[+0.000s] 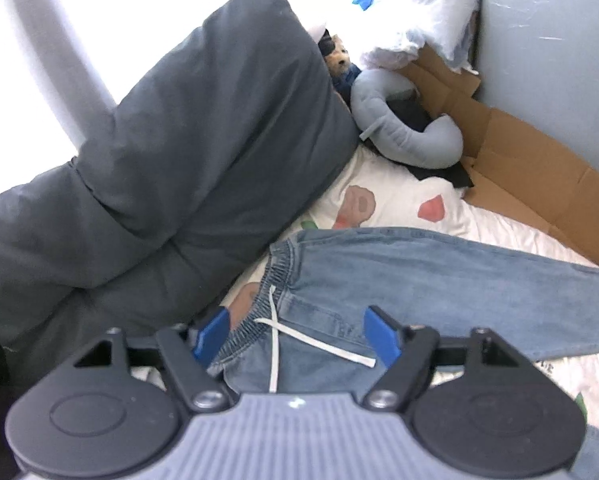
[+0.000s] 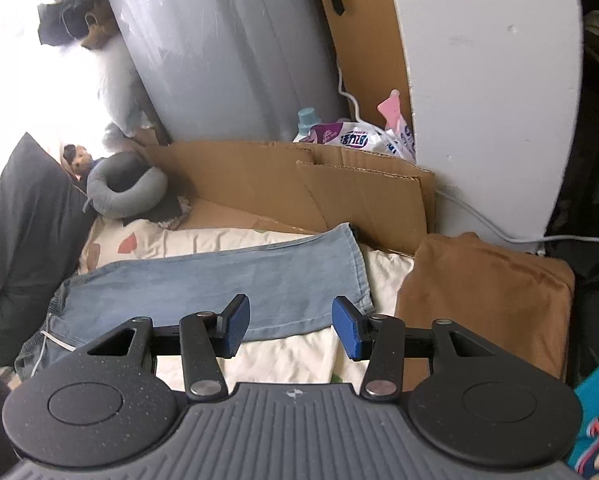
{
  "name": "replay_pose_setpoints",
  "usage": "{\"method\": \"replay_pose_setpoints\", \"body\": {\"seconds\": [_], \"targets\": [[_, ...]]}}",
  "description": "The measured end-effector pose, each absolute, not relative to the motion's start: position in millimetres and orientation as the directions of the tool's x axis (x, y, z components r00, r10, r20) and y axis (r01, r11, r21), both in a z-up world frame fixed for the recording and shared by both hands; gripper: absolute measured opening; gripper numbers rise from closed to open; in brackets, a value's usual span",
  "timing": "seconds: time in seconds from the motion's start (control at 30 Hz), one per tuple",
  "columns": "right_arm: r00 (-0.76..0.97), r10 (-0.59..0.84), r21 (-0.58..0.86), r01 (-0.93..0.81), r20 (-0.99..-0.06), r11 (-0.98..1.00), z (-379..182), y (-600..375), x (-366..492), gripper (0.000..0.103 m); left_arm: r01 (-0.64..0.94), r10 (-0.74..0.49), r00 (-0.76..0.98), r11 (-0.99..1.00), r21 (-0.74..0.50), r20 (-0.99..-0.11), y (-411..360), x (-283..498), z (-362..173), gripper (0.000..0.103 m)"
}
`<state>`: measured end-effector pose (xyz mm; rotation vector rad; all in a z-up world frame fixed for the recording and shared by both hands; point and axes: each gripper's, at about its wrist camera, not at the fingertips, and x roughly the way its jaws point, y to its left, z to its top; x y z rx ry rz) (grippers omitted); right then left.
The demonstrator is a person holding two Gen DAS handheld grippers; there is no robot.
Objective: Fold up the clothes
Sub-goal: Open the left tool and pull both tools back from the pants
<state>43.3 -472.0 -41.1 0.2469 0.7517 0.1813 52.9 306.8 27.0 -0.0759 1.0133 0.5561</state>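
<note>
While the jeans (image 1: 419,276) lie flat across the patterned bedsheet (image 1: 399,204), everything else sits around them. Left of the jeans, a dark grey pillow (image 1: 187,152) leans right up against their elastic waistband (image 1: 275,276). Over that waistband hovers the left gripper (image 1: 295,330), its blue fingers spread wide apart — the white drawstring (image 1: 277,340) crosses between them, untouched. Beyond the jeans, a grey neck pillow (image 1: 399,128) rests against a flattened cardboard box (image 1: 539,184). Near the hem end of the jeans, the right gripper (image 2: 291,328) hangs with its fingers apart too, holding nothing — one pad over the denim edge, the other above the sheet. Right of the jeans lies a brown folded cloth (image 2: 483,296).
</note>
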Motion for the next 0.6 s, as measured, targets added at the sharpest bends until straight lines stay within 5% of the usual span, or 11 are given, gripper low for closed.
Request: {"method": "replay_pose_setpoints", "body": {"seconds": [0.6], "targets": [[0.748, 0.132, 0.302, 0.095, -0.65, 0.949, -63.5, -472.6, -82.0, 0.053, -0.437, 0.313, 0.402, 0.891, 0.12, -0.86, 314.4, 32.5, -47.9, 0.079]]}}
